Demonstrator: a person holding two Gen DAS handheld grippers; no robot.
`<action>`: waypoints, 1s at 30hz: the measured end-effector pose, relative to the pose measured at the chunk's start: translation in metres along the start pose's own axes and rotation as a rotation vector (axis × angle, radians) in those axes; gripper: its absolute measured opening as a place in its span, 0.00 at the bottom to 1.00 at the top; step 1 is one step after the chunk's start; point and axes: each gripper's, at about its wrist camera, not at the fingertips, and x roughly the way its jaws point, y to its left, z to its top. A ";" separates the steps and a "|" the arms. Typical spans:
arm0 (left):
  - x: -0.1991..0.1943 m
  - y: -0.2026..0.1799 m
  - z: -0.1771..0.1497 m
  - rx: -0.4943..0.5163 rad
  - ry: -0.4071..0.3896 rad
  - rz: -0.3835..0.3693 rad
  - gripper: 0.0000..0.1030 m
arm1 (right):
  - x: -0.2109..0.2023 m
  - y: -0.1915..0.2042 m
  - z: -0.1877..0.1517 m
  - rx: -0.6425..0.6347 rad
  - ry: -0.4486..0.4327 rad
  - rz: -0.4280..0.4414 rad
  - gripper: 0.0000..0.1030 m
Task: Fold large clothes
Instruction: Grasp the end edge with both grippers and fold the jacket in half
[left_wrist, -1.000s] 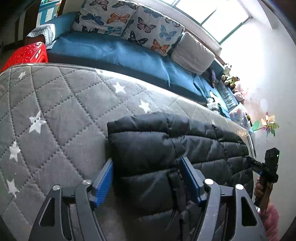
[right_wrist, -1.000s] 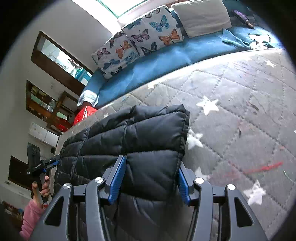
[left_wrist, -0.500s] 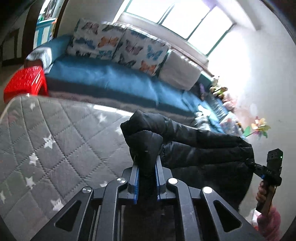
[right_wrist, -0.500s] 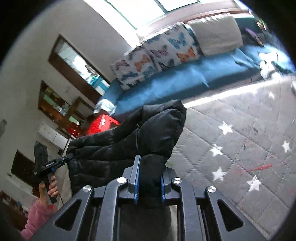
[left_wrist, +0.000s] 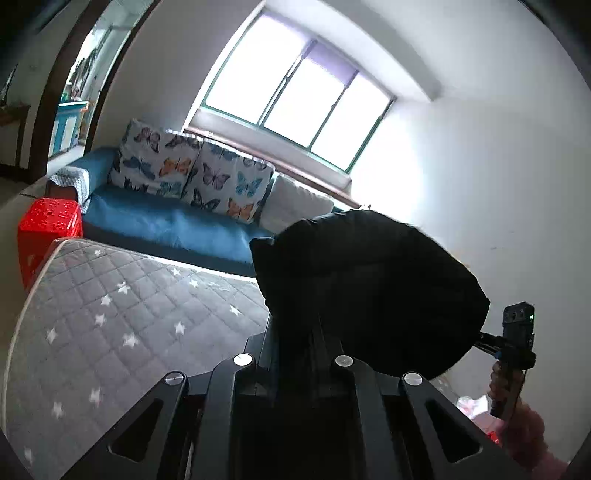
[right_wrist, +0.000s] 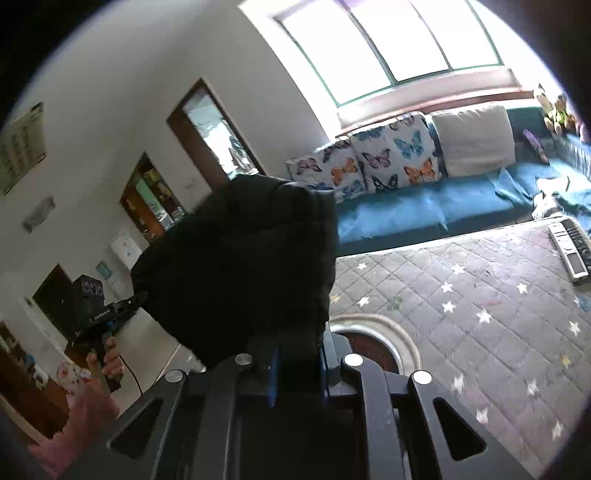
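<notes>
A black puffer jacket (left_wrist: 369, 280) hangs bunched in the air above the grey star-quilted mattress (left_wrist: 129, 332). My left gripper (left_wrist: 295, 332) is shut on one end of it, and the fabric hides the fingertips. At the right edge of the left wrist view, my right gripper (left_wrist: 487, 338) grips the jacket's other end. In the right wrist view the jacket (right_wrist: 240, 258) bulges up from the right gripper (right_wrist: 298, 354), whose blue pads press on the fabric. The left gripper (right_wrist: 136, 299) shows at the left, at the jacket's far end. The mattress (right_wrist: 480, 295) lies below to the right.
A blue sofa (left_wrist: 166, 225) with butterfly cushions runs along the far side under the window. A red stool (left_wrist: 51, 221) stands by the mattress corner. A remote control (right_wrist: 569, 247) lies near the mattress's right edge. A hand in a pink sleeve (left_wrist: 528, 435) holds the right gripper.
Both grippers shut on the jacket's near edge, then rose. The jacket has left the mattress and now hangs between them, and both views have tilted up towards the window.
</notes>
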 end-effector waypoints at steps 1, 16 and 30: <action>-0.021 -0.004 -0.014 0.001 -0.015 -0.008 0.12 | -0.009 0.003 -0.009 -0.003 -0.001 0.007 0.18; -0.141 0.012 -0.220 -0.088 0.013 -0.028 0.12 | -0.042 0.006 -0.141 -0.038 0.078 0.046 0.20; -0.143 0.049 -0.285 -0.177 0.131 0.114 0.13 | -0.030 -0.016 -0.189 -0.060 0.054 0.077 0.23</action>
